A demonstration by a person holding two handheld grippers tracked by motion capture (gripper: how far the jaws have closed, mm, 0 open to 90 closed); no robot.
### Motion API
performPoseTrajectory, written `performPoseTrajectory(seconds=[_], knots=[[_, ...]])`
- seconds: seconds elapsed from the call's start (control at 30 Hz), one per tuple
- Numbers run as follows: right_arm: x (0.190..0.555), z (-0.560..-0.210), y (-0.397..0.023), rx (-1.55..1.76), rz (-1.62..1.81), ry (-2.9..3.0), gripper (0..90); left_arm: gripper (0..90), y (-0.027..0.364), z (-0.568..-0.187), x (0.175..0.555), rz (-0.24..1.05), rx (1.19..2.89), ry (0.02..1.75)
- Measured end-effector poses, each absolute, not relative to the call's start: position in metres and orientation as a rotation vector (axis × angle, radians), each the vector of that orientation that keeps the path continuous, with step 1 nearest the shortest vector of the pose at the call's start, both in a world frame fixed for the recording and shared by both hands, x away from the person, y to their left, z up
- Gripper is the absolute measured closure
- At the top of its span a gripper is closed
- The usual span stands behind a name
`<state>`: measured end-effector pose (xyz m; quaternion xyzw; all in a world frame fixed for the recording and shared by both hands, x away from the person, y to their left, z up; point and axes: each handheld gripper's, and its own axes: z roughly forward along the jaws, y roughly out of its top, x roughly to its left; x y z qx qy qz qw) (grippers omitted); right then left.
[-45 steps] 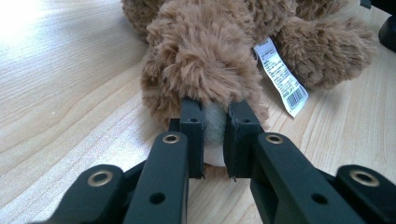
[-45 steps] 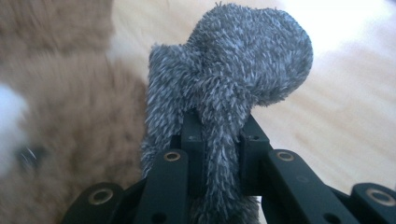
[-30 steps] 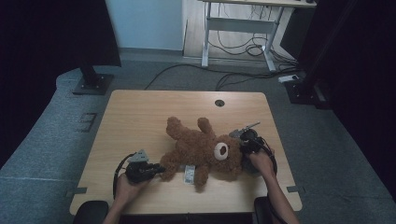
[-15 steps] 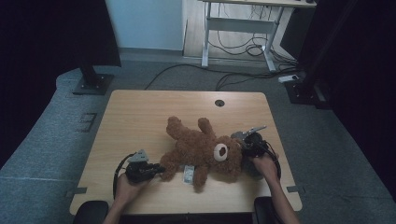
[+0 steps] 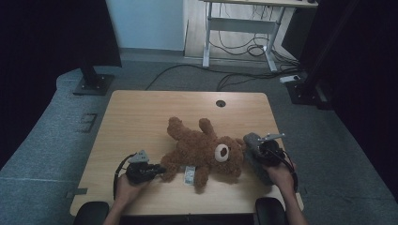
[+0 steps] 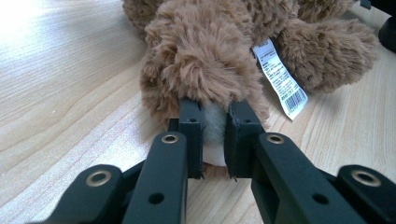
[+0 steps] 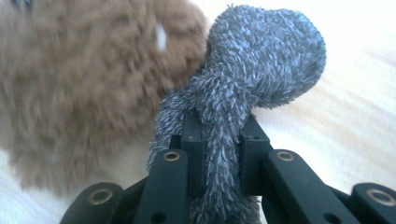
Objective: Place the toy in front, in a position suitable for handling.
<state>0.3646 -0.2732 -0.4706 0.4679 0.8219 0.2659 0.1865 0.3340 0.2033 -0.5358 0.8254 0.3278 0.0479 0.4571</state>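
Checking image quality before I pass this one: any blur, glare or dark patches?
High view: dim, room edges near black, table readable. Left gripper view: sharp, glare whitening the wood at top left; label legible. Right gripper view: brown teddy bear smeared by blur, grey plush crisp, tabletop overexposed.

The teddy bear [image 5: 206,152] is warm brown plush with a cream-white muzzle and a pale foot sole. Its tag [image 6: 279,78] is white with black print and a barcode. Beside the bear's head, the sock [image 7: 243,88] is flecked grey, heathered with lighter fibres. Both claws, left [image 6: 214,128] and right [image 7: 219,133], are matt black with brass-coloured rivets. Under the bear, the counter [image 5: 141,117] is light wood-grain
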Motion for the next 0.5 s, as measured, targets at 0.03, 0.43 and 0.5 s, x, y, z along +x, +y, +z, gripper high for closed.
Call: performPoseTrajectory(seconds=[0.03,0.43,0.5], knots=[[0.361,-0.472,-0.276,1.328,0.748,2.31,75.6,78.4,0.203,-0.536,0.334,0.118,2.032,0.809],[0.334,-0.51,-0.29,1.434,0.756,2.299,74.8,77.9,0.204,-0.535,0.334,0.121,2.036,0.807],[0.335,-0.517,-0.289,1.44,0.739,2.304,74.2,77.7,0.204,-0.535,0.334,0.122,2.037,0.807]])
